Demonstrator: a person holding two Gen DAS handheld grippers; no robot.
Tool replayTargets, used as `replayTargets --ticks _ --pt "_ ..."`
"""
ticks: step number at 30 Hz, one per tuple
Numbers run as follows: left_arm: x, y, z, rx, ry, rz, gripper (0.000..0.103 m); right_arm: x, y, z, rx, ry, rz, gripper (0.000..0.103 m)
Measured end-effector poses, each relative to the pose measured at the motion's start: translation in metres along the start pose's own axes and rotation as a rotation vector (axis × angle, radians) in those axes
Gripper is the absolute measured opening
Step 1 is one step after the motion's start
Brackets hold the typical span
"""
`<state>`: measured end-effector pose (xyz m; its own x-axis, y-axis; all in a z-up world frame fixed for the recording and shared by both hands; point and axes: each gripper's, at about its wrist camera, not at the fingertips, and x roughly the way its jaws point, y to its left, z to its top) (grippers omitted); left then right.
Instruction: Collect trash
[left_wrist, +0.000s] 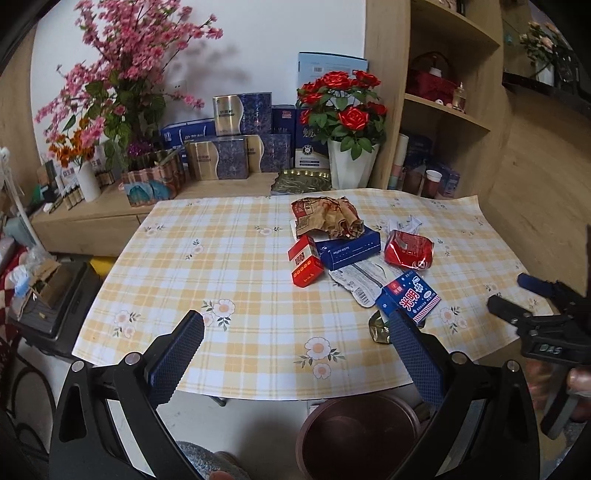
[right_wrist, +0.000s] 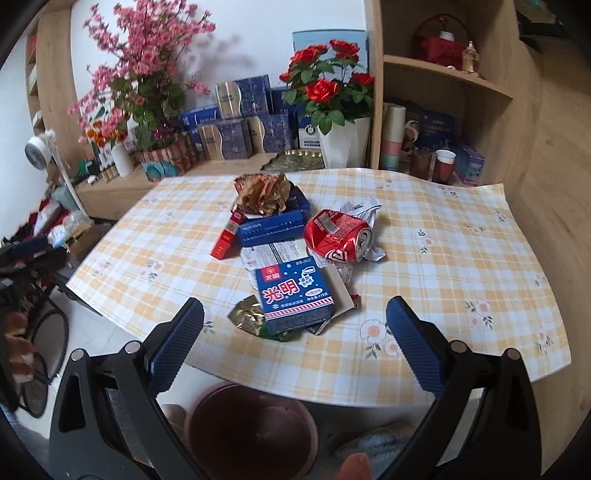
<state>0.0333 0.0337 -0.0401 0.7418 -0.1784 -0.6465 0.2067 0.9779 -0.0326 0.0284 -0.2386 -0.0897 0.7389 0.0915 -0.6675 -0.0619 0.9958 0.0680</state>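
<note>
Both tongs look alike — black angular arms with silver round screws at the joints and blue, fine-ribbed pads. The left tongs (left_wrist: 295, 345) and right tongs (right_wrist: 295, 345) match; the right pair's body bears pale "D4S" lettering.

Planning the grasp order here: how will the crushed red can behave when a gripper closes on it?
The red can is dented and lies on its side, so it probably weighs little and may be empty. Its crumpled wall will likely give further under the pads. The dents may stop it rolling far, though a nudge could slide it across the smooth checked tablecloth.
</note>
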Motion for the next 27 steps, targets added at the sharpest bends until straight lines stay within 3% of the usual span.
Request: replayTargets --ticks 5,15,19,24,27 --pt "0.01 0.017 0.0 -0.072 0.01 -0.037 0.098 0.057 -0.002 0.0 -0.009 0.081 0.031 0.097" --pt "0.027 0.039 -0.005 -0.127 0.062 -0.023 0.098 0.147 0.015 0.011 -0.111 0.173 -0.055 0.097" --pt "0.036 0.045 -0.008 -0.162 0.104 -0.053 0.098 0.169 0.016 0.012 -0.102 0.223 -0.067 0.097" --pt "0.042 0.042 -0.01 -0.141 0.124 -0.024 0.098 0.181 0.018 0.005 -0.086 0.278 -0.064 0.097" --pt "0.043 0.042 -0.01 -0.154 0.125 -0.046 0.098 0.169 0.017 0.005 -0.062 0.228 -0.019 0.097"
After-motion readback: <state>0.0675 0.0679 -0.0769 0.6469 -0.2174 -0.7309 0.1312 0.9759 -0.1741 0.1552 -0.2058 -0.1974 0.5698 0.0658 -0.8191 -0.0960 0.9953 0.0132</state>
